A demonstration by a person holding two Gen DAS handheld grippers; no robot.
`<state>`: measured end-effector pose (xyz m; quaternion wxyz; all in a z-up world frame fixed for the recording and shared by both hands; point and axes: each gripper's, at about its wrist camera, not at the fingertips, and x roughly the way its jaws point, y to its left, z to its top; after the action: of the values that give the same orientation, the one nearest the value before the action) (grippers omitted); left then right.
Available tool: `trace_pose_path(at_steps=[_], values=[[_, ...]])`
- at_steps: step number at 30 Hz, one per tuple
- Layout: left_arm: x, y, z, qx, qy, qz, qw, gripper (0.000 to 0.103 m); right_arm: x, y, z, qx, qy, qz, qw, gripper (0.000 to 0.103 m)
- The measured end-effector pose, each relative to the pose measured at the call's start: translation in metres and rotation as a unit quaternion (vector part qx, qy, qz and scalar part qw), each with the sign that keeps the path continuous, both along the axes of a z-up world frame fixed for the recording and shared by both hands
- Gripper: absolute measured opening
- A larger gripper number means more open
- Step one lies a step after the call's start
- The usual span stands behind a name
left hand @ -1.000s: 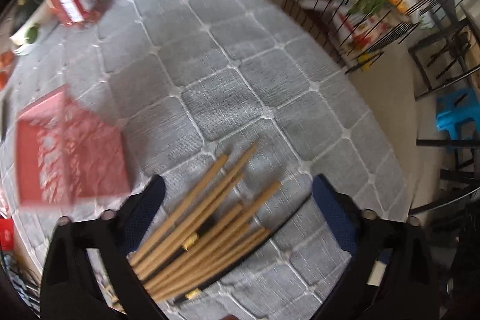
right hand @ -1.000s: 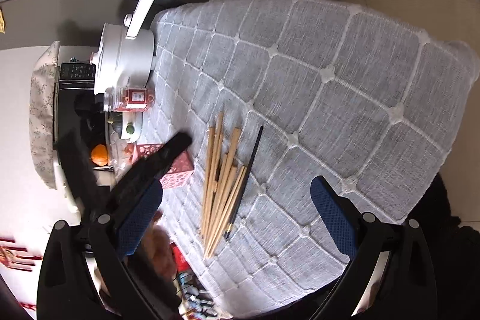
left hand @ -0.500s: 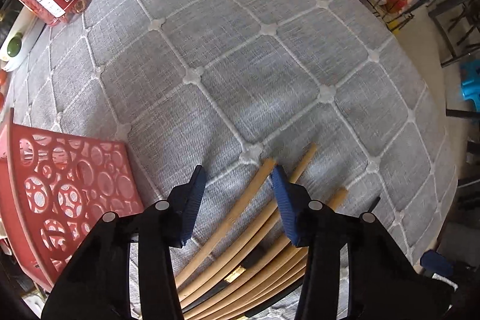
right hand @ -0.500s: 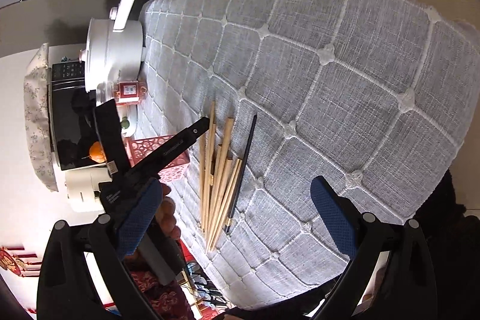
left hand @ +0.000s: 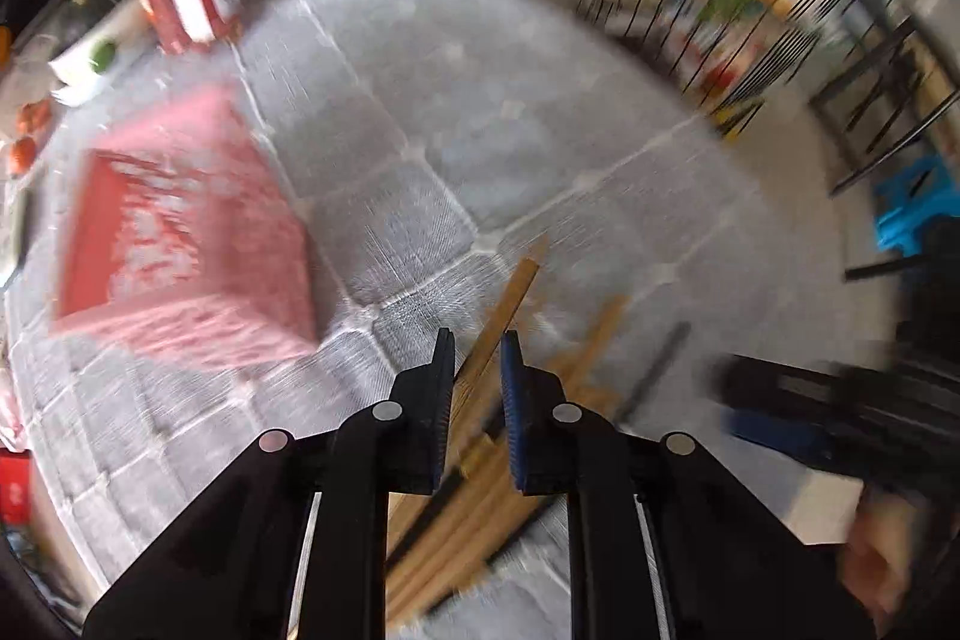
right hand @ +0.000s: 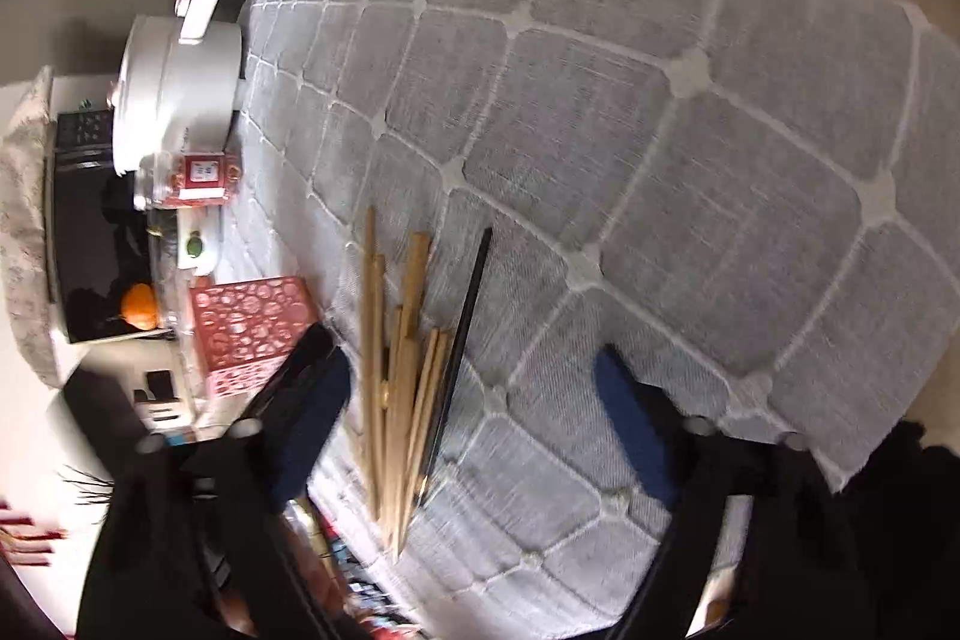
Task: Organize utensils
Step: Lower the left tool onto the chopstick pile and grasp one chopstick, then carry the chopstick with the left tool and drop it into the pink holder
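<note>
One wooden chopstick (left hand: pixel 501 313) was pinched between the nearly closed left claw (left hand: pixel 476 361); the right claw (right hand: pixel 474 400) was spread wide over the bundle (right hand: pixel 402 376).

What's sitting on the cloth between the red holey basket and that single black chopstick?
The wooden chopsticks, bunched between the red basket and black chopstick, clearest in the right wrist view.

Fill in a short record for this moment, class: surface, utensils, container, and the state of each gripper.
surface: grey quilted tablecloth
utensils: wooden chopsticks in a loose pile, one black chopstick at its edge
container: red perforated basket standing beside the pile
left gripper: fingers nearly closed around one wooden chopstick; contact blurred
right gripper: fingers wide apart, holding nothing, above the pile
background: white pot, red-labelled jar
</note>
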<state>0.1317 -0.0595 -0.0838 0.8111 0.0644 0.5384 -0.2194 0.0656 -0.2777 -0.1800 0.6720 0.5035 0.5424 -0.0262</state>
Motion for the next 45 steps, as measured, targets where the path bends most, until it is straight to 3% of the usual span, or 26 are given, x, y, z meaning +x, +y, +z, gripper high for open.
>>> trace_pose_path(at_steps=[6,9,11,12,13,18,21,24,31,36,39,41,45], values=[[-0.061,0.035,0.076,-0.073,-0.1,-0.005,0.9923,0.01,0.019,0.018,-0.005,-0.044,0.015,0.014,0.999,0.04],[-0.081,0.047,0.097,-0.098,-0.135,-0.004,0.986,0.007,0.03,0.029,-0.009,-0.062,0.025,0.014,0.998,0.032],[-0.089,0.052,0.106,-0.111,-0.149,-0.004,0.9826,0.006,0.037,0.036,-0.005,-0.1,0.031,0.011,0.994,0.025],[-0.092,0.056,0.111,-0.115,-0.156,-0.004,0.9809,0.006,0.041,0.04,-0.004,-0.112,0.035,0.01,0.993,0.011],[-0.095,0.06,0.114,-0.121,-0.162,-0.002,0.9794,0.006,0.045,0.042,-0.005,-0.131,0.041,0.006,0.991,0.008],[-0.105,0.081,0.128,-0.156,-0.171,0.009,0.9729,0.006,0.038,0.042,-0.002,-0.138,0.022,-0.005,0.99,0.007],[-0.112,0.092,0.138,-0.168,-0.186,0.02,0.968,0.006,0.022,0.042,0.018,-0.146,-0.011,-0.002,0.989,0.006],[-0.116,0.101,0.149,-0.18,-0.2,0.039,0.9625,0.006,0.005,0.043,0.058,-0.171,-0.064,0.003,0.983,0.005],[-0.107,0.128,0.179,-0.216,-0.232,0.103,0.9427,0.006,-0.031,0.034,0.163,-0.249,-0.188,-0.006,0.95,0.005],[-0.083,0.151,0.202,-0.242,-0.257,0.172,0.9198,0.006,-0.036,0.029,0.225,-0.234,-0.282,-0.027,0.93,0.005],[-0.065,0.159,0.21,-0.234,-0.271,0.2,0.9121,0.006,-0.026,0.034,0.249,-0.213,-0.324,-0.02,0.922,0.005],[-0.051,0.16,0.211,-0.226,-0.275,0.21,0.9106,0.006,-0.017,0.042,0.258,-0.202,-0.338,-0.009,0.919,0.005],[-0.028,0.154,0.194,-0.209,-0.262,0.214,0.9176,0.007,0.009,0.062,0.262,-0.178,-0.348,0.023,0.92,0.005]])
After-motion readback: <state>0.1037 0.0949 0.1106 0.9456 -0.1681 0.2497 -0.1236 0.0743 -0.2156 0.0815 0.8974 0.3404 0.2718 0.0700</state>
